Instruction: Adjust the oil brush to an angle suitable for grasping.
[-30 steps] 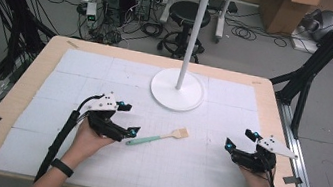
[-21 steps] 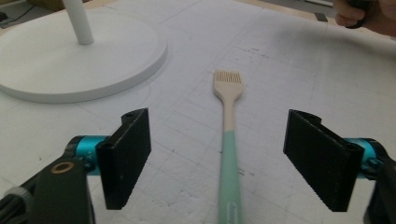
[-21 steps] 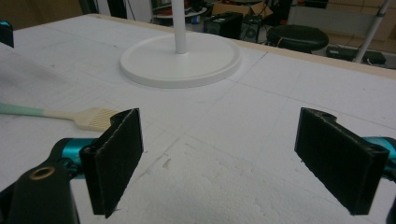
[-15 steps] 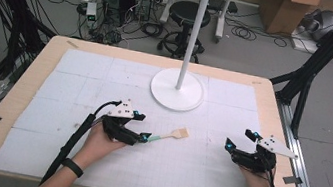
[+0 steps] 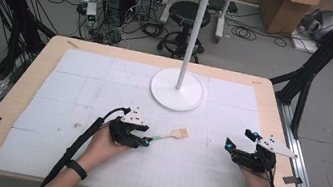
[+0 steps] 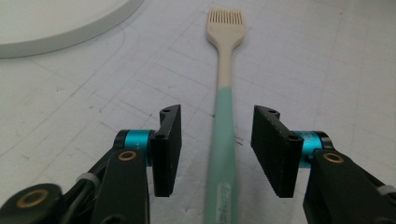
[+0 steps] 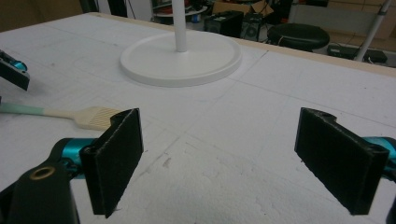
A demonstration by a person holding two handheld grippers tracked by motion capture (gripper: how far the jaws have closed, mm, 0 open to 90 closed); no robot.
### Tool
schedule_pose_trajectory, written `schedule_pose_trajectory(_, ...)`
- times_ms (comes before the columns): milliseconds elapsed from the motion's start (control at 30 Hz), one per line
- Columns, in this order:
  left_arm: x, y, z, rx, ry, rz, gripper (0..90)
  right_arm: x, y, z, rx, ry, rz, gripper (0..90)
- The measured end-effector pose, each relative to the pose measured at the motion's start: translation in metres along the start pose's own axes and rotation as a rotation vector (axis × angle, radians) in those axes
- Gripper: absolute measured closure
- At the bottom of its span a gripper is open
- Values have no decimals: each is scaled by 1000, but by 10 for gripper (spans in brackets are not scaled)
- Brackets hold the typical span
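A pastry brush (image 5: 170, 135) with a mint-green handle and cream bristle head lies flat on the white mat, head pointing right and away. My left gripper (image 5: 146, 141) sits low over the handle's near end. In the left gripper view the handle (image 6: 224, 107) runs between the jaws of that gripper (image 6: 217, 149), which have just been closing. A thin gap remains on each side, so the pads do not press on it. My right gripper (image 5: 239, 139) rests at the right of the mat, open wide and empty (image 7: 219, 163). The brush head (image 7: 95, 117) lies to its left.
A white hook stand with a round base (image 5: 176, 90) rises at the back middle of the mat; its base (image 6: 56, 18) is close beyond the brush. The table's wooden rim (image 5: 273, 110) frames the mat. Cables, a stool and computer cases stand on the floor behind.
My left gripper has slid right along the mat and lowered onto the brush handle, and its jaws have narrowed around it. The right gripper and the brush have stayed put.
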State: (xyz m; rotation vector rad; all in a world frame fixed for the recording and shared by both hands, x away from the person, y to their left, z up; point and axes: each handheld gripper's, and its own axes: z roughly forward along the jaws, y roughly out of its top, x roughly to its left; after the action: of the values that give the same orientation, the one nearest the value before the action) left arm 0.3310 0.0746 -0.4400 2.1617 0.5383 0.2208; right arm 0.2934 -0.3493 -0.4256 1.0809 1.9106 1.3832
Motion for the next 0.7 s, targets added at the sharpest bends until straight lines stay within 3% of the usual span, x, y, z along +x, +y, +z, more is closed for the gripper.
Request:
schedule_pose_trajectory(400, -2, 0, 7, 49, 3, -2, 642, 0, 0, 0, 2, 1, 1, 148)
schedule_pose_trajectory(700, -7, 2, 8, 65, 45, -7, 682, -1, 0, 1, 4, 1, -1, 149)
